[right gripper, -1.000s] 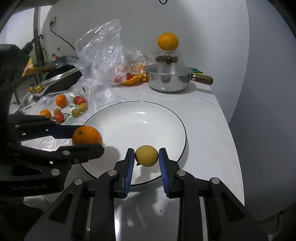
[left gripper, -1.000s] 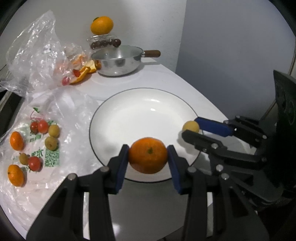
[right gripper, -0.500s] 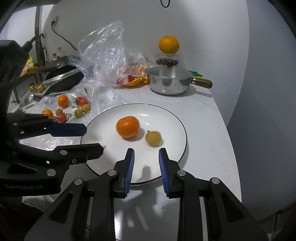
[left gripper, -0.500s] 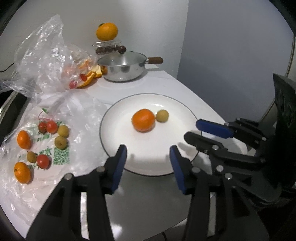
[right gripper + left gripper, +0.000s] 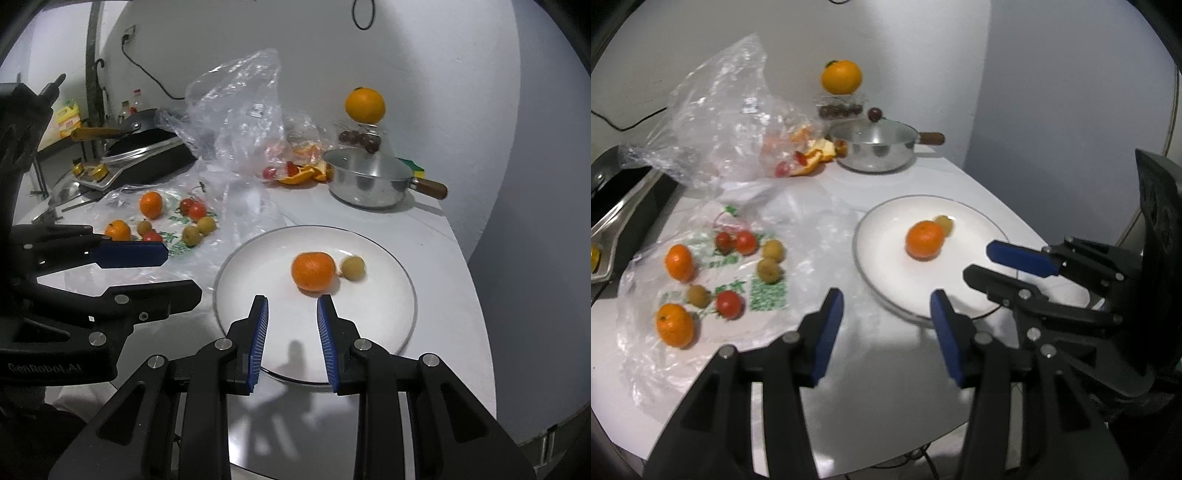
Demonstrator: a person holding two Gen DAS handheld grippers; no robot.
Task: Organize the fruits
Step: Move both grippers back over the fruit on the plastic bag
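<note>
Together, a round dimpled mandarin (image 5: 313, 270) and smaller yellowish fruit (image 5: 352, 268) touch on the glossy white plate (image 5: 384, 314).

**White kitchen corner around my table**

I see a white table (image 5: 436, 236) with a rounded edge, pushed against a plain white wall (image 5: 424, 55). A black cable (image 5: 147, 70) runs down that wall from a socket (image 5: 128, 36) left of the table. Right of the table the wall turns greyer and shadowed. A stove (image 5: 110, 173) sits beside the table's left end.
</note>
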